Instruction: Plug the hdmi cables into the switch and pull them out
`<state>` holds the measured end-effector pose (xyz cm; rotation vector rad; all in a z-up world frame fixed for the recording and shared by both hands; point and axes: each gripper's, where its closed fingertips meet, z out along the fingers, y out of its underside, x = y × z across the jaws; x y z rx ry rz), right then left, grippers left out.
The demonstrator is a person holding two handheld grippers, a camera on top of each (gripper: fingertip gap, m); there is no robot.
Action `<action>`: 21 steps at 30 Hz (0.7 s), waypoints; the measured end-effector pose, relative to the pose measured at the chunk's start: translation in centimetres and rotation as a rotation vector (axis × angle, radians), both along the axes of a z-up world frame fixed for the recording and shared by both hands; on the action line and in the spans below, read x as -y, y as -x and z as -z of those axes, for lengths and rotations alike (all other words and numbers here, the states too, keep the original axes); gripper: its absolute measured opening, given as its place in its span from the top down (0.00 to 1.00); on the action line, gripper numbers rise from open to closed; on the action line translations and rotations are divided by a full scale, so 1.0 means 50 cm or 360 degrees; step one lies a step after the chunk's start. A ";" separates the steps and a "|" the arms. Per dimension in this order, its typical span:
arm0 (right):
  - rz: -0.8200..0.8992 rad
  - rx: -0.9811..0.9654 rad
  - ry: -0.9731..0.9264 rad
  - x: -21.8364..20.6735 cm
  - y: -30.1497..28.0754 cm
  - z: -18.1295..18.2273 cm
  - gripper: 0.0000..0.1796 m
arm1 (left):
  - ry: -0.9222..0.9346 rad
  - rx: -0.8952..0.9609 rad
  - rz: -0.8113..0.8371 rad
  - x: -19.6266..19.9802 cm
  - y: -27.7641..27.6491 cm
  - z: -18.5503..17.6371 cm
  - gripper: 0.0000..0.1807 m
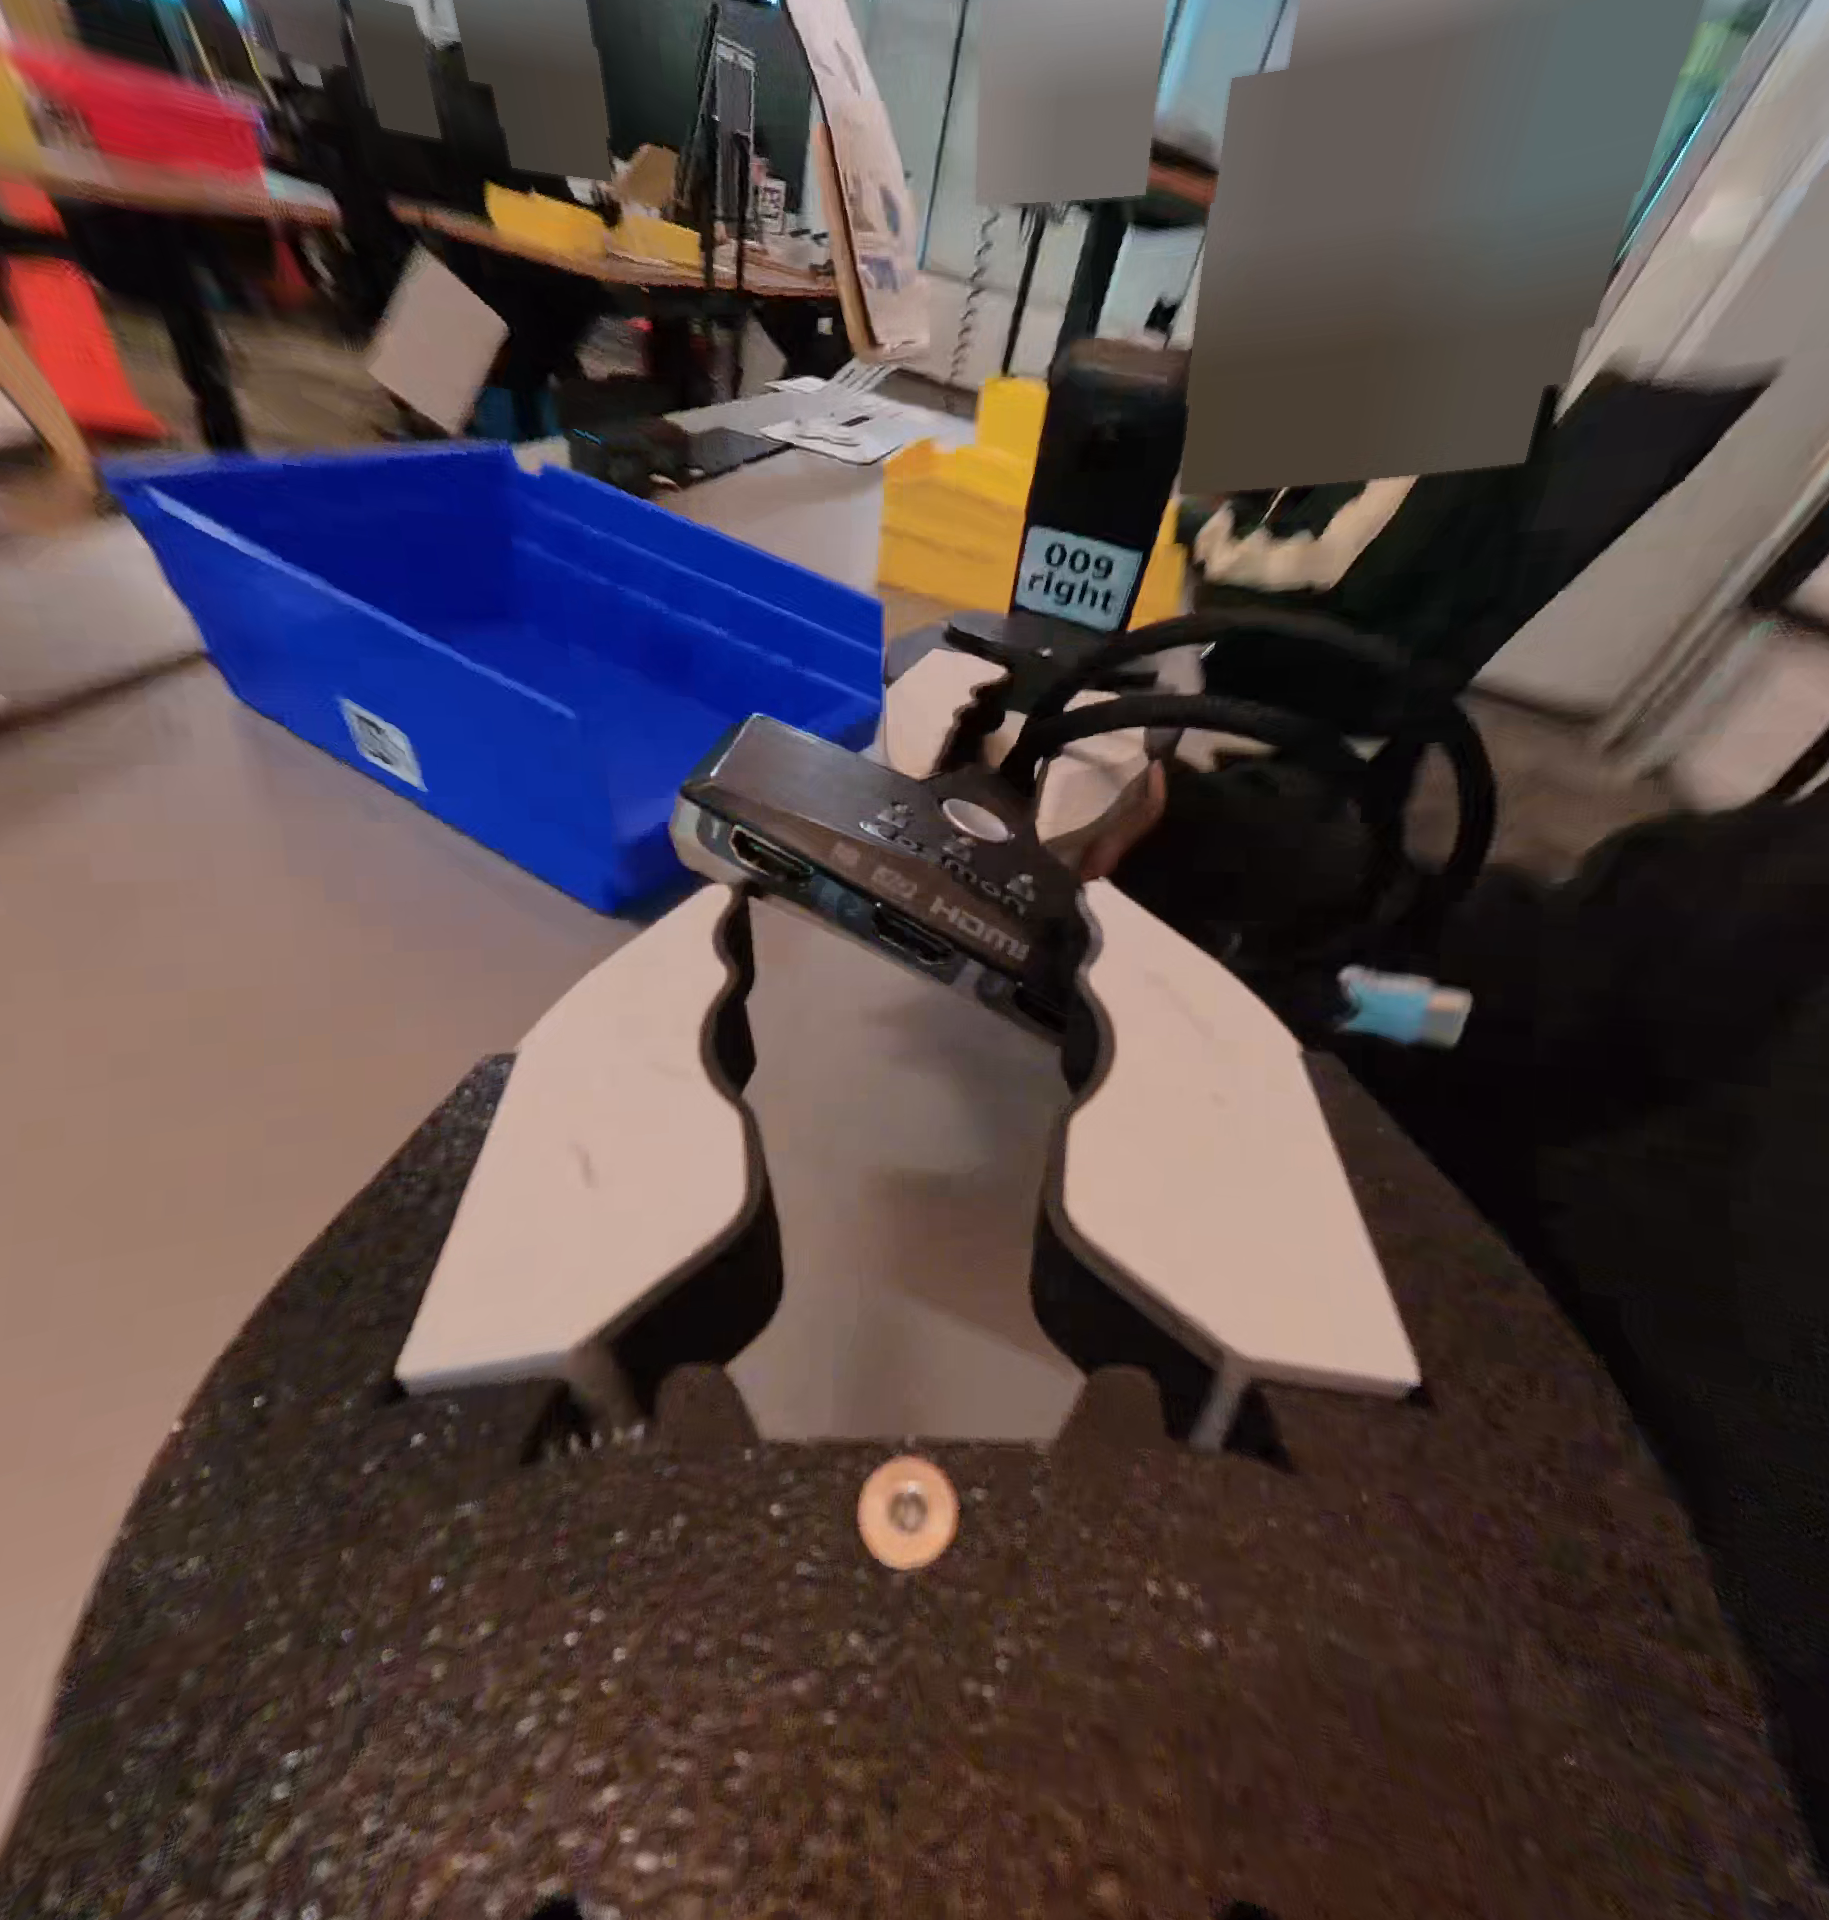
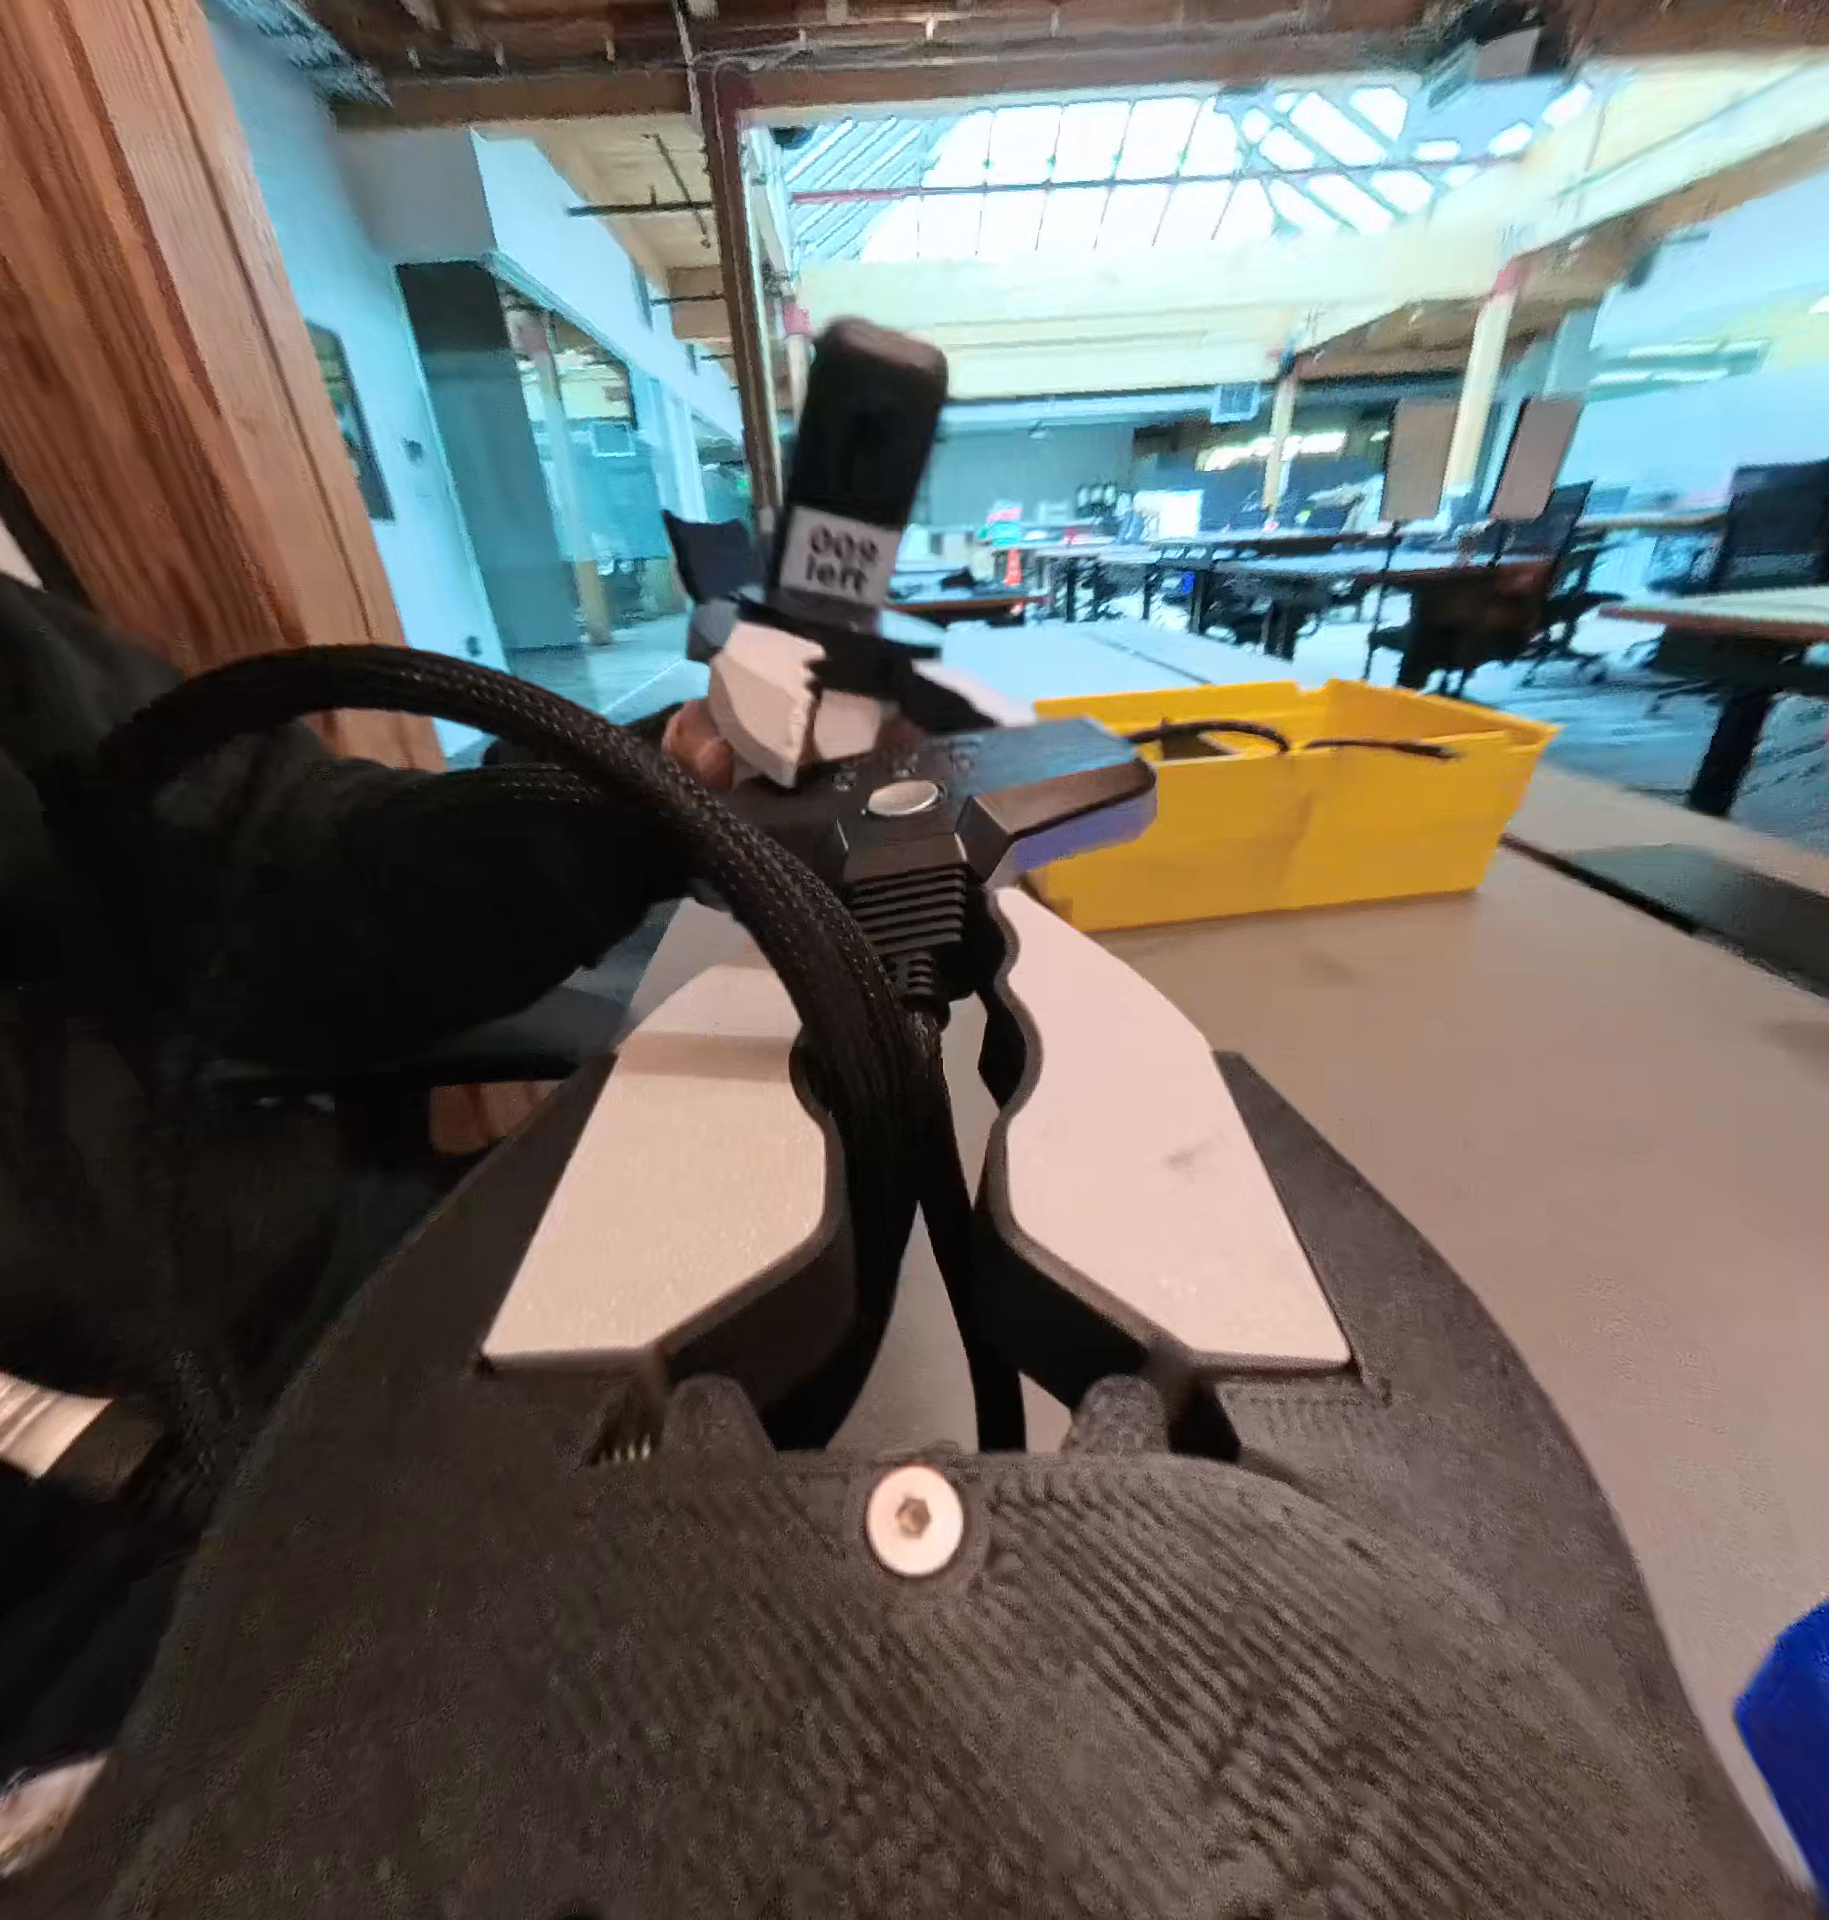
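A grey table [image 1: 214,987] in an open workshop holds a blue bin [image 1: 494,644] and a yellow bin [image 2: 1294,800]. The switch [image 1: 868,873] hangs above it, tilted, long axis left to right, printed port face toward the left gripper [image 1: 905,961], whose jaws clamp its near edge. The right gripper [image 2: 957,982] is clamped on a black braided HDMI cable [image 2: 681,769] plugged into the switch's far side.

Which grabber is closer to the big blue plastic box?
Left. The left gripper holds the black switch right beside the blue plastic bin; the right gripper sits farther behind the switch.
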<state>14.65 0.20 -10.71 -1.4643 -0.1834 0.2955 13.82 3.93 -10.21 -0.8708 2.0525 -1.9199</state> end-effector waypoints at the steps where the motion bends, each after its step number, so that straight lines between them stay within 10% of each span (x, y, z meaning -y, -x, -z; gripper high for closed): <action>1: -0.0024 0.0010 0.0007 0.000 0.004 0.008 0.87 | -0.0112 0.0121 -0.0033 0.000 0.002 -0.001 0.68; 4: 0.0008 -0.0067 0.0087 -0.002 -0.012 0.021 0.87 | -0.0364 0.0537 -0.0380 -0.038 -0.018 -0.033 0.55; 7: 0.0001 -0.0182 0.0067 0.006 -0.028 0.027 0.87 | -0.0458 0.1139 -0.0551 -0.055 0.017 -0.098 0.66; 12: -0.0075 -0.0262 0.0149 0.008 -0.010 0.031 0.87 | -0.0877 0.1238 -0.0338 -0.010 0.031 -0.022 0.59; 21: -0.0149 -0.0444 0.0204 -0.008 0.038 0.031 0.87 | -0.1448 0.1697 -0.0631 0.002 0.007 0.019 0.83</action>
